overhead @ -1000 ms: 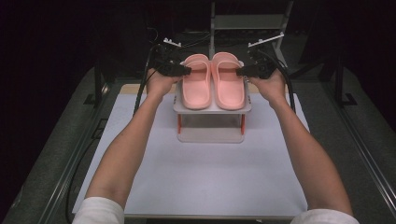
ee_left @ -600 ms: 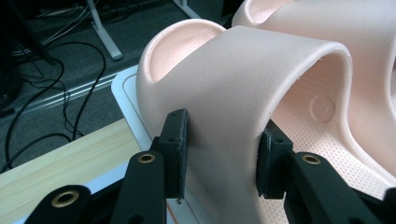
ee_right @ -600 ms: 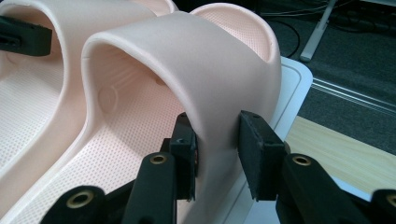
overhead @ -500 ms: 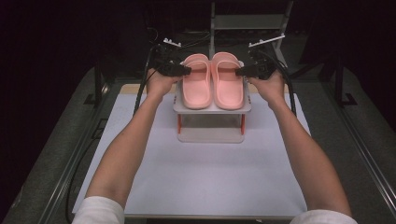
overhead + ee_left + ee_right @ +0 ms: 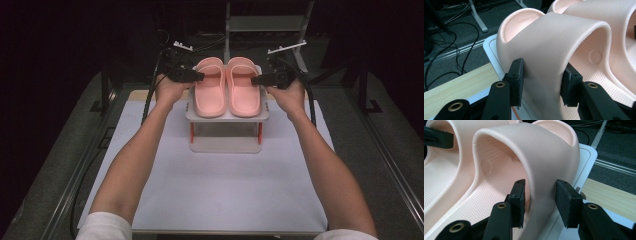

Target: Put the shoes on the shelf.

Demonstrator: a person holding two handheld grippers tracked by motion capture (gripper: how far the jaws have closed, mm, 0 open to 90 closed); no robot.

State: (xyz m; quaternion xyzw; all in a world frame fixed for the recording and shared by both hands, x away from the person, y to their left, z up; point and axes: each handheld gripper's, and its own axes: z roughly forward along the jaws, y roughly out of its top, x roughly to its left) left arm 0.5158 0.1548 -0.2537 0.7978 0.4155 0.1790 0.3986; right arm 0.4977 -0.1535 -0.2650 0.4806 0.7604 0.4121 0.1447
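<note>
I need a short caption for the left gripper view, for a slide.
Left gripper with its jaws on either side of a pink slipper's strap, above a white shelf.

There are 2 pink slippers: the left slipper [image 5: 210,90] and the right slipper [image 5: 243,89], side by side on 1 small white rack [image 5: 227,118]. The rack has 2 red legs showing at its front. It stands on 1 table [image 5: 210,190]. There are 2 tools, the left tool [image 5: 199,76] and the right tool [image 5: 256,80], each with 2 black jaws, and 2 forearms.
</note>
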